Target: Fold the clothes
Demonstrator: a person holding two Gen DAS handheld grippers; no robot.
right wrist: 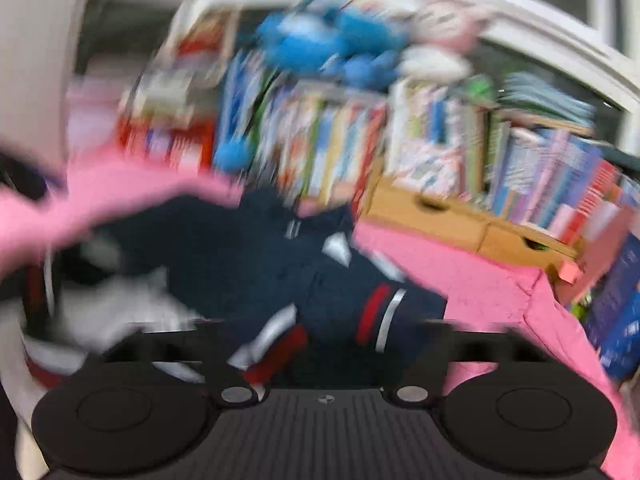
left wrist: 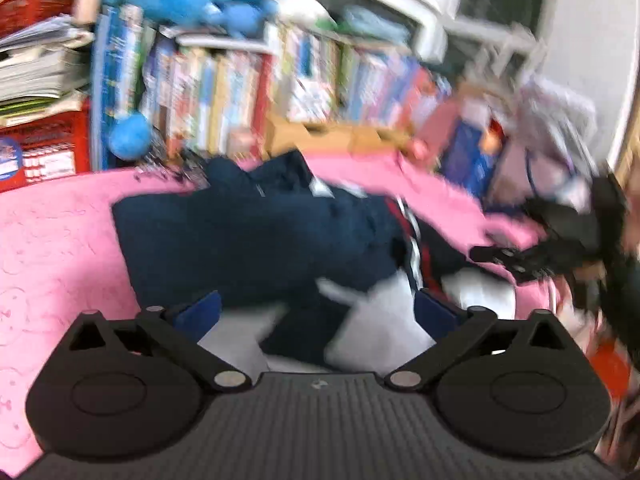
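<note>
1. Nearest, the left gripper (left wrist: 316,312) stands with its jaws wide apart over the white fabric (left wrist: 376,328), pinching nothing; closing here could catch white and navy layers together.
2. The right gripper (right wrist: 320,336) is badly blurred, jaws spread, nothing visibly clamped. A hurried grab risks bunching the red-and-white striped cuff (right wrist: 380,312).
3. The navy blue garment (left wrist: 240,232) lies rumpled mid-way on the pink quilted bedspread (left wrist: 48,240); dragging could wrinkle it further.
4. Farthest, the crowded bookshelf (left wrist: 248,88) stands beyond the bed edge, so a wide fling could send the cloth against it.

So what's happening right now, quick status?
Left gripper open, empty. Right gripper open, hovering over navy garment, which lies crumpled on pink bedspread. Nothing in the way.
</note>
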